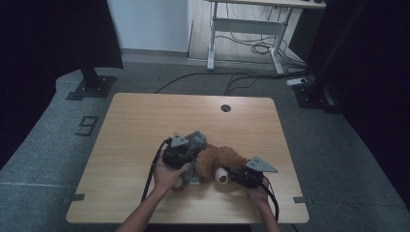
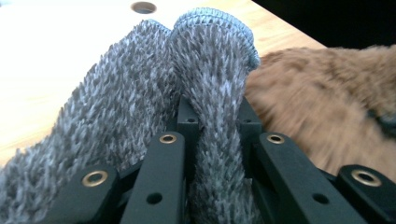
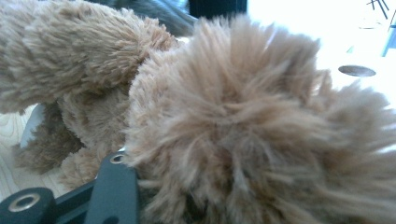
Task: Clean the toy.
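From above I see the soft toy (image 1: 218, 162) mid-table between my grippers; in the left gripper view the left gripper (image 2: 215, 126) pinches its grey knit garment (image 2: 140, 93) (limp, stretchy), and in the right gripper view the right gripper (image 3: 187, 196) squeezes light, squashy fur.

Wooden table (image 1: 145, 125) with round hole (image 1: 226, 108); white desk frame (image 1: 249, 29), floor cables (image 1: 251, 48) beyond
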`<state>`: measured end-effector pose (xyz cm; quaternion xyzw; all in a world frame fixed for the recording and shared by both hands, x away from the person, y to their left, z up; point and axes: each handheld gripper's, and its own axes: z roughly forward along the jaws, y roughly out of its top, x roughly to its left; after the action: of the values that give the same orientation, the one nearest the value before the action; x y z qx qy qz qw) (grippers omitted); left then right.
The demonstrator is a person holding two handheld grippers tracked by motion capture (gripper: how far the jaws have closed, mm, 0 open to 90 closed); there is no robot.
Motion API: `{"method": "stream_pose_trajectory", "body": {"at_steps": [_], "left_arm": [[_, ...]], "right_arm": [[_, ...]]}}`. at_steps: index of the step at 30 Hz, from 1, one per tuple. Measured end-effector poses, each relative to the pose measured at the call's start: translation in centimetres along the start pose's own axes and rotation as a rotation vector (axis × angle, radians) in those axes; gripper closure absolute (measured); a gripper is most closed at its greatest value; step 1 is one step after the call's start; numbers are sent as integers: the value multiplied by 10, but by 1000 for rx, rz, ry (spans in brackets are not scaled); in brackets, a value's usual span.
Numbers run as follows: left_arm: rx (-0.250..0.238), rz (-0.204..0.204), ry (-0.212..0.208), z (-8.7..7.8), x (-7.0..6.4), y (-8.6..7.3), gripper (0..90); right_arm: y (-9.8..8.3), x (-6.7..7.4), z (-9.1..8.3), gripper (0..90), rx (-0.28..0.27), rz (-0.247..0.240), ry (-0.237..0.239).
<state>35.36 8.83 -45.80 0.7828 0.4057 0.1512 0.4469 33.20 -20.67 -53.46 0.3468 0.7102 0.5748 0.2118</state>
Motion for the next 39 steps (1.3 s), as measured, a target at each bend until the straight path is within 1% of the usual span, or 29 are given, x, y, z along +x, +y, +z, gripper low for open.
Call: {"method": "stream_pose_trajectory", "body": {"at_steps": [1,3,4,5,7,10,11,12,13,14,15,16,17,18,19,21,25,26,28,29,30,31,32,34,35,36,38,39], "left_arm": [[-9,1,19,-6,5,-5,778],[-15,-7,41,-12,14,-13,778],[-16,-24,52,-16,21,-19,779],[-15,-36,60,-18,26,-23,778],[-7,-64,92,-25,40,-34,779],[0,-109,108,-34,55,-43,779],[0,-113,118,-37,57,-44,779],[-4,-108,141,-42,58,-42,779],[-9,-108,144,-45,58,-40,780],[-25,-113,135,-50,56,-34,779],[-35,-109,129,-52,54,-30,779],[-50,-91,125,-56,49,-21,780],[-63,-84,119,-57,45,-16,779],[-82,-61,99,-58,36,-3,779],[-89,-44,82,-58,30,4,779],[-99,-30,52,-55,21,15,779],[-107,12,-5,-43,-3,42,779],[-106,26,-19,-36,-12,50,779],[-99,58,-48,-26,-27,63,779],[-102,69,-66,-22,-33,66,778],[-101,86,-97,-15,-44,70,778],[-95,98,-110,-11,-51,72,778],[-71,118,-129,0,-64,73,778],[-38,129,-149,14,-77,72,777],[-23,132,-155,21,-81,70,777],[1,132,-164,31,-87,67,777],[49,125,-187,48,-95,58,776],[68,128,-186,54,-97,54,776]], "right_arm": [[0,0,0,470,-1,1,1],[0,-1,0,469,-3,1,1],[0,0,0,469,-4,1,1],[0,0,0,469,-4,2,1],[-1,0,0,468,-5,4,0],[-1,0,1,466,-6,9,1],[-1,0,1,466,-6,12,1],[-1,-1,1,466,-6,12,1],[-1,-1,1,466,-7,19,1],[-1,-2,1,466,-7,23,1],[-1,-3,1,466,-6,30,1],[-1,-3,1,465,-6,32,1],[-1,-3,1,465,-8,37,2],[-1,-3,1,464,-8,38,2],[-2,-3,0,463,-9,39,2],[-2,-3,0,463,-10,39,2],[-2,-3,0,463,-11,41,2],[-2,-3,0,462,-13,38,1],[-3,-2,0,462,-14,42,-1],[-3,-2,0,462,-15,42,0],[-3,-2,-1,462,-15,42,-1],[-3,-2,-1,462,-16,40,-2],[-3,-2,-1,462,-16,41,-1],[-3,-2,-1,462,-19,37,-2],[-3,-1,-1,462,-18,37,-4],[-3,0,-1,462,-18,33,-7],[-3,0,-1,462,-16,29,-9],[-3,0,-1,462,-15,25,-12]]}}
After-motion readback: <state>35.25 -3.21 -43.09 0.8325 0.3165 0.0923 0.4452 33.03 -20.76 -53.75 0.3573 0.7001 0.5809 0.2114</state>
